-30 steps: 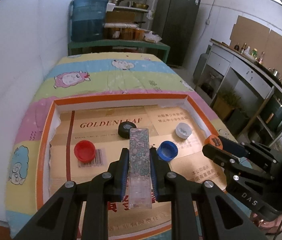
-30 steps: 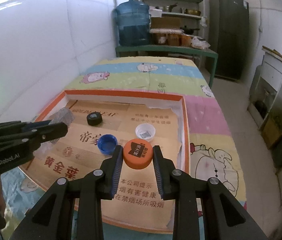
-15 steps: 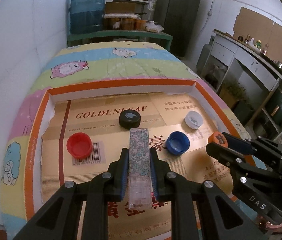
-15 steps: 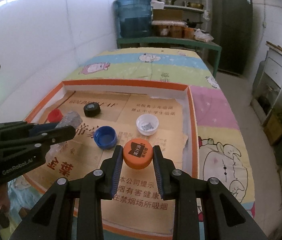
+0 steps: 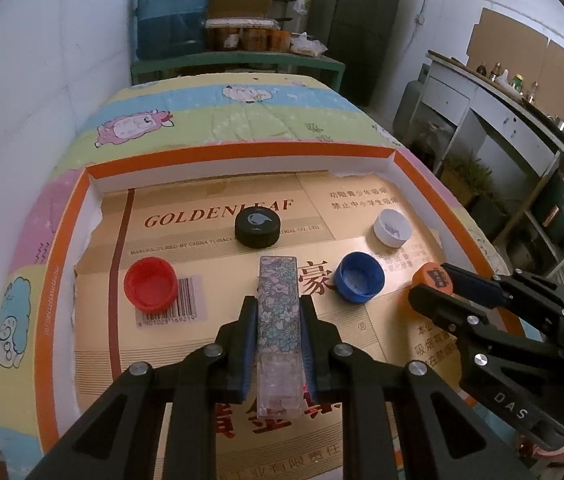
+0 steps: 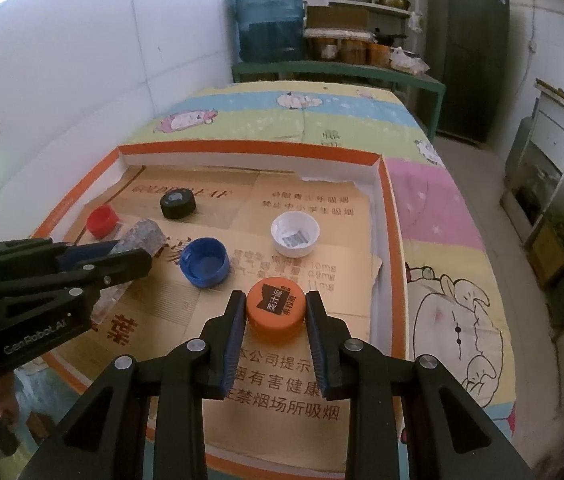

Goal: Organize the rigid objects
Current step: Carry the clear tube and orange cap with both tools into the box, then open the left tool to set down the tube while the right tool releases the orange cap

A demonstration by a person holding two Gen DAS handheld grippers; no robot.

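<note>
My left gripper (image 5: 278, 312) is shut on a long flower-patterned block (image 5: 278, 312) with a clear lower end, held just above the shallow cardboard tray (image 5: 242, 156). Over the tray's right part, my right gripper (image 6: 276, 306) is shut on an orange bottle cap (image 6: 276, 308) with a black label. On the tray floor lie a red cap (image 5: 150, 289), a black cap (image 5: 257, 227), a blue cap (image 5: 359, 282) and a white cap (image 5: 393, 228). The right gripper with the orange cap (image 5: 433, 278) shows at the right of the left wrist view.
The tray has an orange rim and rests on a pastel cartoon blanket (image 5: 218, 120) over a table against a white wall. Behind stand a green shelf (image 5: 238, 62) with a blue water jug (image 5: 172, 12) and jars. A counter (image 5: 521, 120) runs along the right.
Both grippers have sunk a little towards the tray while keeping their holds. The caps on the tray floor have not moved.
</note>
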